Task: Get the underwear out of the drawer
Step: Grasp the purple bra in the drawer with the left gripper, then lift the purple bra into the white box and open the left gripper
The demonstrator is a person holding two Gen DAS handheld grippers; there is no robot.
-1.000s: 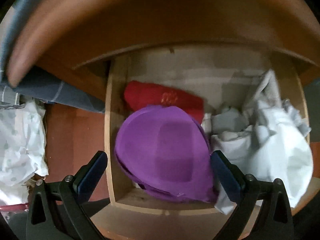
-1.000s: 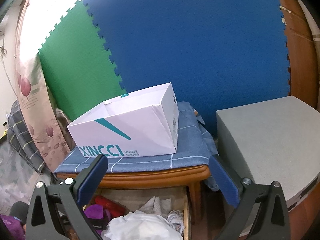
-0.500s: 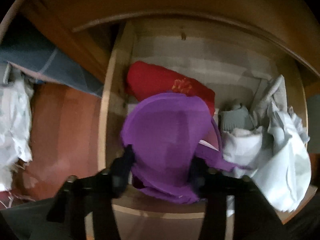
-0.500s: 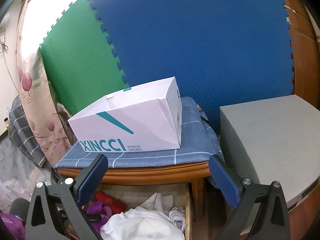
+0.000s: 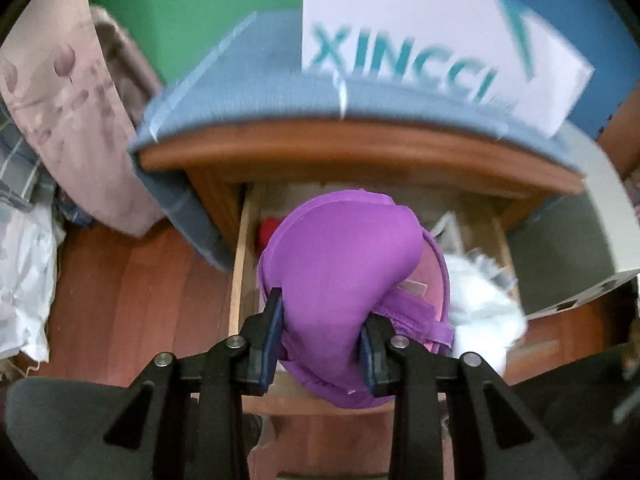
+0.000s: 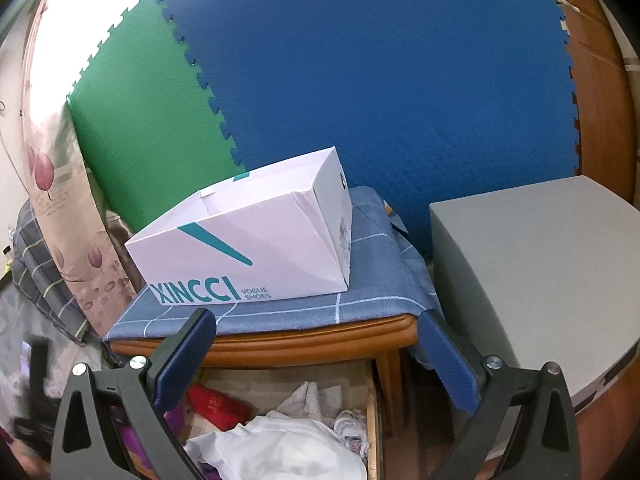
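Observation:
My left gripper (image 5: 322,340) is shut on a purple bra (image 5: 340,272) and holds it lifted above the open wooden drawer (image 5: 240,264). A red folded garment (image 5: 269,230) and white clothes (image 5: 480,300) lie in the drawer below. In the right wrist view my right gripper (image 6: 316,354) is open and empty above the drawer's front; the red garment (image 6: 218,404) and white clothes (image 6: 280,446) show under it, with a bit of purple (image 6: 176,420) at the left.
A white XINCCI shoe box (image 6: 248,248) stands on a blue checked cloth (image 6: 360,308) on the wooden nightstand (image 6: 280,346). A grey block (image 6: 532,280) stands at the right. Curtain (image 6: 60,220) and bedding lie at the left. Blue and green foam mats (image 6: 360,80) cover the wall.
My left gripper has shut on the purple bra and lifted it up and back out of the drawer, so the shoe box comes into its view. The right gripper has barely moved.

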